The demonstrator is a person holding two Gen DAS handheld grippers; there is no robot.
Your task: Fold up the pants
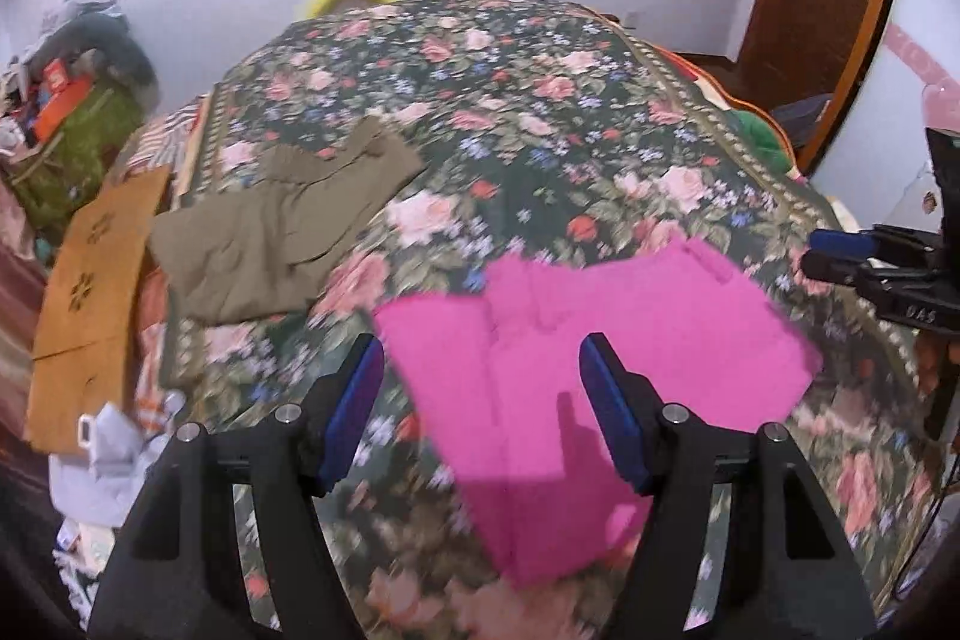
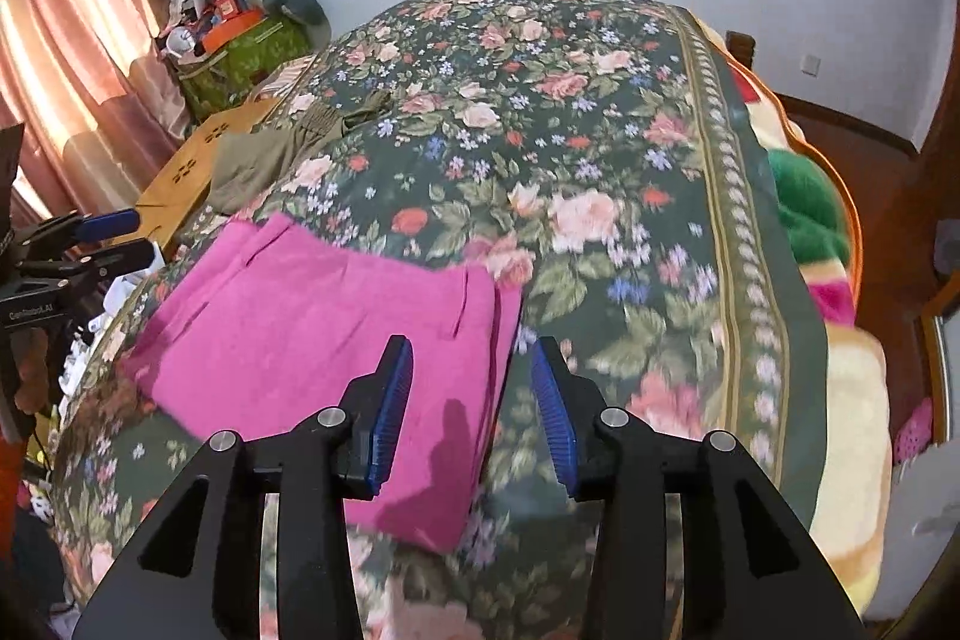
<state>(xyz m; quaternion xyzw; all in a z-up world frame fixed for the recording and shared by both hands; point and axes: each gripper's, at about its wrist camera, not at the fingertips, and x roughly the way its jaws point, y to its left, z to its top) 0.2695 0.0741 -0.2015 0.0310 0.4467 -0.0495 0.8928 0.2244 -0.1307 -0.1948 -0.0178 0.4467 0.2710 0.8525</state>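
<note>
Here the left tool (image 1: 483,376) hangs above the bed with its blue pads standing wide apart and nothing between them, and the right tool (image 2: 471,376) likewise holds nothing, its pads set at a narrower gap over the edge of the cloth. Both tools are above the fabric rather than on it; each casts a soft shadow on the pink pants (image 2: 312,334). The pants lie folded on the near part of the floral bedspread (image 2: 600,148), a bright magenta, flat, roughly rectangular bundle, with pleat-like seams near the far edge. Their near end runs under the tool fingers in both views, so the fold lines there are hard to make out, and motion blur smears the cloth's outline in the left wrist view. Farther up the bed, toward the left edge, a pair of olive pants (image 1: 282,232) lies folded, only partly visible from the right wrist. Beyond the bed's left side, a brown cardboard box (image 1: 90,292) is cut off, and a cluttered green heap (image 2: 240,52) sits by the curtain (image 2: 66,58).
</note>
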